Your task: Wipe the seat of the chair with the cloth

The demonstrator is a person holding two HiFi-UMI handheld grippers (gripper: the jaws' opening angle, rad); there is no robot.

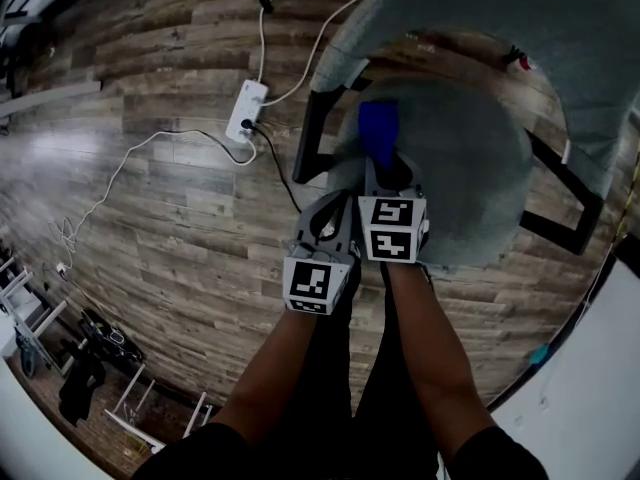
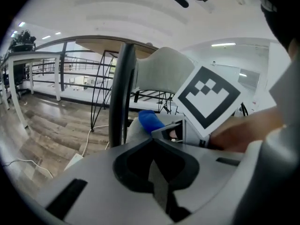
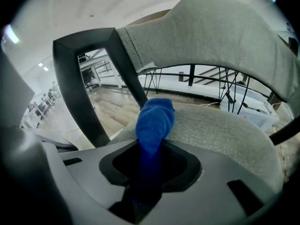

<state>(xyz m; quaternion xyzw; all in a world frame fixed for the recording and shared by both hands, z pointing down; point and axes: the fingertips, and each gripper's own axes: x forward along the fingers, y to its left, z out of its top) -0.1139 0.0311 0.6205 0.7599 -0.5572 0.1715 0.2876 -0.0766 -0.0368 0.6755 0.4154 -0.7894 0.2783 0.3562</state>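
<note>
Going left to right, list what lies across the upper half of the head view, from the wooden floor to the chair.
thin white cable -> white power strip -> black chair leg -> blue cloth -> grey fabric chair seat -> black chair frame bar

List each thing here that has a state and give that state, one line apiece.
right gripper: shut on the blue cloth.
left gripper: shut, nothing between its jaws.
blue cloth: bunched, sticking forward from the jaws over the seat.
chair: upright on the floor.
power strip: flat on the floor, one black plug in it.
</note>
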